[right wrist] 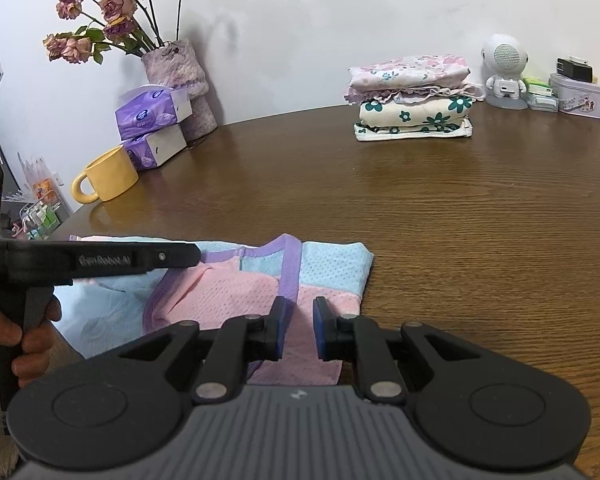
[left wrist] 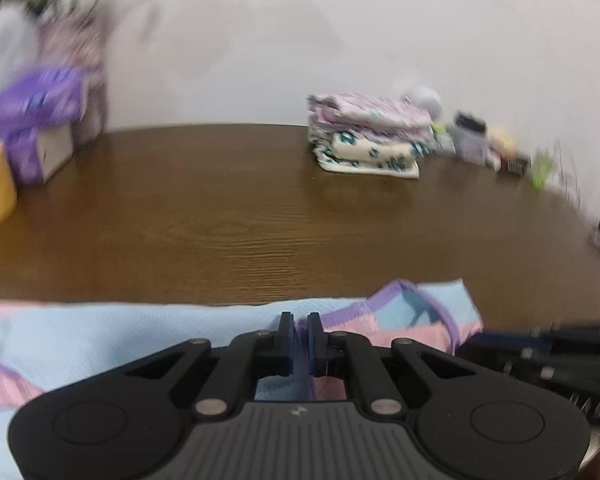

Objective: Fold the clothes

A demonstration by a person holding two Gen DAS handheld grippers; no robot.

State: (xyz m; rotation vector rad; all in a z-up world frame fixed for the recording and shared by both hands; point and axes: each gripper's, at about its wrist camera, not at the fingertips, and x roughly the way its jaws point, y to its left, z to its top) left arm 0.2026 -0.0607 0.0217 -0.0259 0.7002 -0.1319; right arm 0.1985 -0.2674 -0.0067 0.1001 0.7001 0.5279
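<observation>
A pastel garment (right wrist: 228,292) of pink and blue mesh with purple trim lies at the near edge of the brown table (right wrist: 460,220); in the left wrist view the garment (left wrist: 140,328) spreads under my fingers. My left gripper (left wrist: 300,330) is shut on a fold of its pink-and-purple edge. From the right wrist view the left gripper (right wrist: 198,257) reaches in sideways over the neckline, with a hand (right wrist: 28,336) on its handle. My right gripper (right wrist: 300,316) hovers over the garment's pink part, its blue pads apart and clear of the cloth.
A stack of folded floral clothes (right wrist: 412,100) sits at the back of the table. A yellow mug (right wrist: 108,176), purple tissue packs (right wrist: 152,116) and a vase of dried roses (right wrist: 180,76) stand back left. A white figurine (right wrist: 502,72) and small tins (right wrist: 576,96) line the back right.
</observation>
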